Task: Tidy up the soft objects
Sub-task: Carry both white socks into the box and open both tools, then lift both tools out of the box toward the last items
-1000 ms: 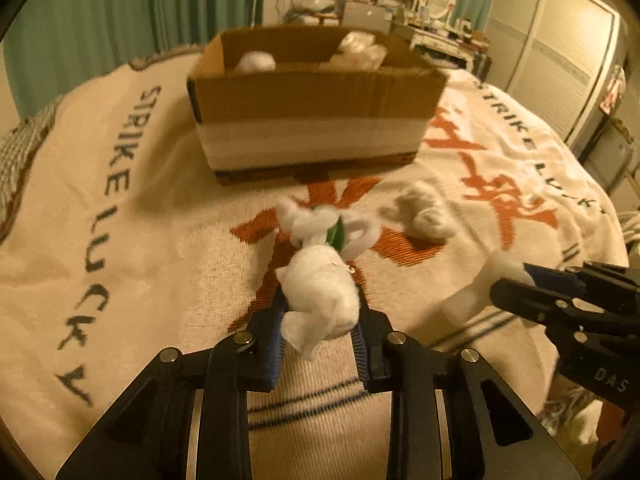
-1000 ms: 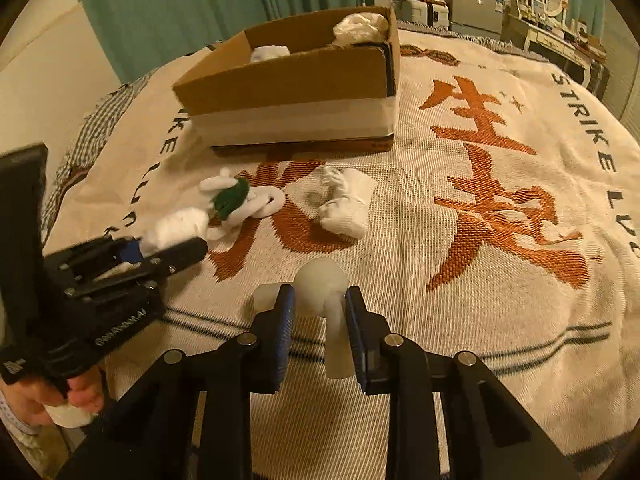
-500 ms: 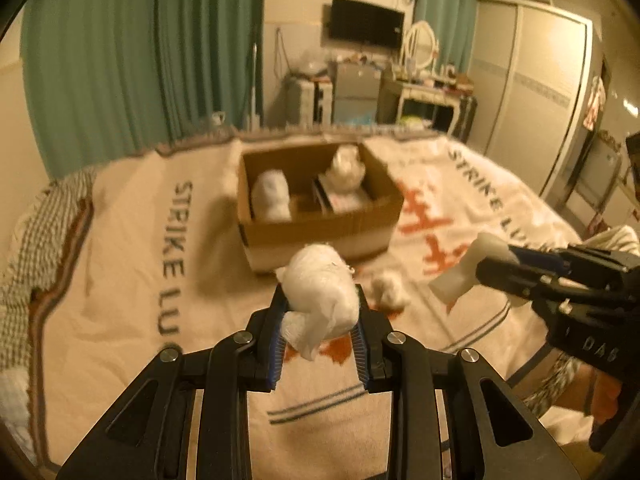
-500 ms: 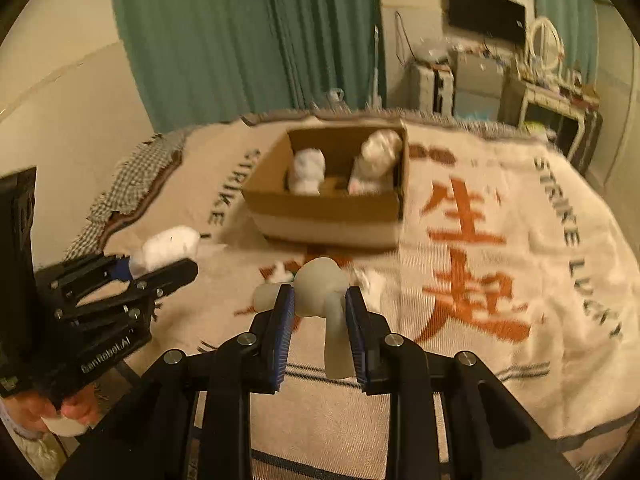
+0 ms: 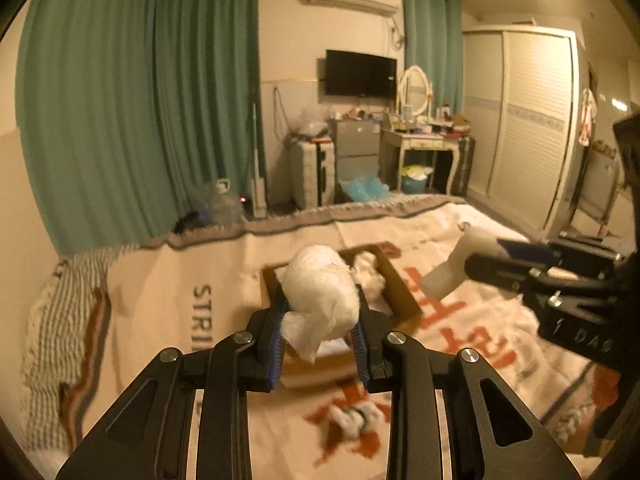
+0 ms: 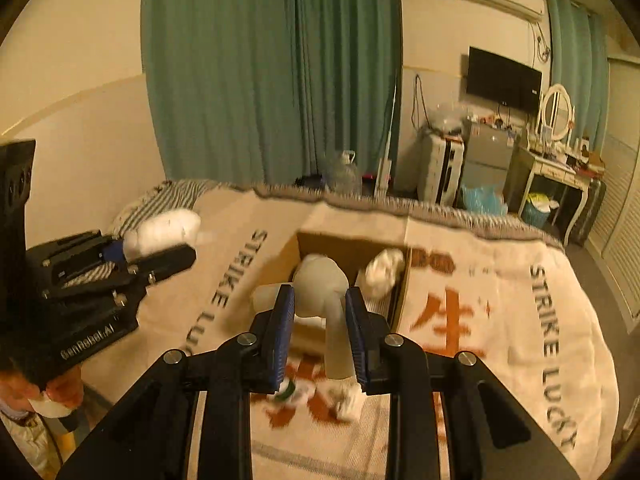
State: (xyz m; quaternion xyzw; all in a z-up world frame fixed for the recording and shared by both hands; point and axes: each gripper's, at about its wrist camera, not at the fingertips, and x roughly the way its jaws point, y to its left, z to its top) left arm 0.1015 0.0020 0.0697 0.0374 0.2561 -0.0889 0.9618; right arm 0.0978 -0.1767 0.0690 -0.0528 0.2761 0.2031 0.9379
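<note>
Carrying is the step in hand: both loads hang raised above the blanket (image 6: 500, 280), short of the cardboard box (image 6: 396, 280). The next move, I judge, calls for bringing each gripper over the box's open top before the jaws part. The left gripper (image 5: 318, 330) is clenched on a white soft bundle (image 5: 320, 300); the right gripper (image 6: 320, 320) grasps a pale soft toy (image 6: 322, 292). Counted: one box, two carried pieces, one white lump (image 6: 384, 270) surely in the box, and, through motion blur, what seem two small pieces on the blanket, one with green (image 5: 354, 422).
</note>
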